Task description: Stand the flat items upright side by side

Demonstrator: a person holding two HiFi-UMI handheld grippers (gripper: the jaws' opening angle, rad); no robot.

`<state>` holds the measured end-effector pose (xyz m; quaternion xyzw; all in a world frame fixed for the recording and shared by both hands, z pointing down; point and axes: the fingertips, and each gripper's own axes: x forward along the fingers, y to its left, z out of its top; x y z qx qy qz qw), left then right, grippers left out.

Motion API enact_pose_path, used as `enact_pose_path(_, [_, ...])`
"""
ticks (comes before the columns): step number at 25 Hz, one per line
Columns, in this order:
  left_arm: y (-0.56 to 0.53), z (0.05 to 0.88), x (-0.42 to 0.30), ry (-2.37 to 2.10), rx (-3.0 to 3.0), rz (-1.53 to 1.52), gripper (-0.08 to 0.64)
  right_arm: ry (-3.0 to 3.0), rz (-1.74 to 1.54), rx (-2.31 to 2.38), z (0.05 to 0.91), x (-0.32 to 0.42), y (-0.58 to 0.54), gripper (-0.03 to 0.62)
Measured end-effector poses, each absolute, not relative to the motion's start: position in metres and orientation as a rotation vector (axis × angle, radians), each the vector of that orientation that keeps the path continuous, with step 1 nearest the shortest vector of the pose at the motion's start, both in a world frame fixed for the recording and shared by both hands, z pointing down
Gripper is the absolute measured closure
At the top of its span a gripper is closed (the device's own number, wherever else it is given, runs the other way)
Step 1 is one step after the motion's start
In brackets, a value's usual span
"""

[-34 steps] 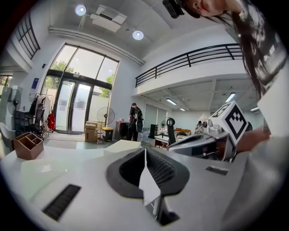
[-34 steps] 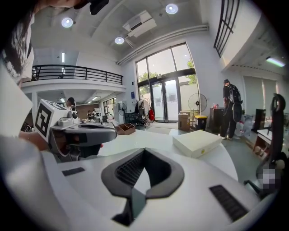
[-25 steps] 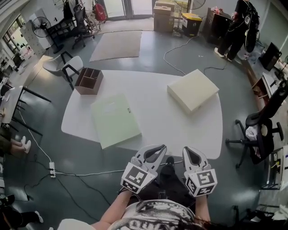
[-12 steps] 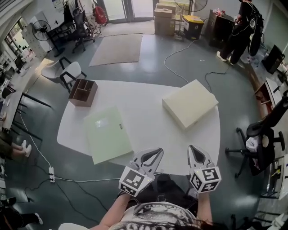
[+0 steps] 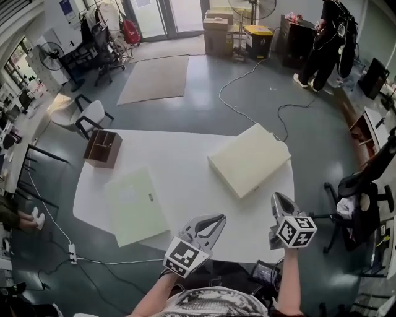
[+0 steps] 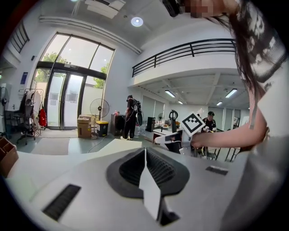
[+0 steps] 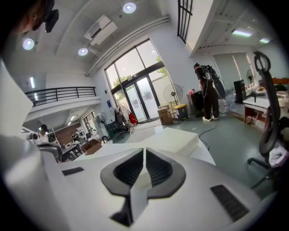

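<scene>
Left tool (image 5: 212, 223) and right tool (image 5: 276, 197), both closed and empty, at the worktop's (image 5: 185, 158) 6 and 5 o'clock edge; green folder (image 5: 133, 204) lies flat at 8 o'clock, cream folder (image 5: 247, 160) at 2 o'clock.

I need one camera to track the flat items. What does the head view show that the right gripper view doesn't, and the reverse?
Only the head view: the pale green folder lying flat, and the marker cube on the right gripper. Only the right gripper view: that gripper end on, jaws together and empty, plus ceiling lights. Both: the white table, the cream box, the brown organizer and the standing person.
</scene>
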<state>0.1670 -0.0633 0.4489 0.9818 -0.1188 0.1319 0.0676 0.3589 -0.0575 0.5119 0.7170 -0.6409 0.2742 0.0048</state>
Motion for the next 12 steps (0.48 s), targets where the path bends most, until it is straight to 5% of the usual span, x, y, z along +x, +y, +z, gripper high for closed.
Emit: enact_pose_path(12, [-0.086, 0.471, 0.2, -0.395, 2.918, 0.516, 0.541, -1.988, 1.567, 2.425, 0.6, 0.478, -0.129, 0.339])
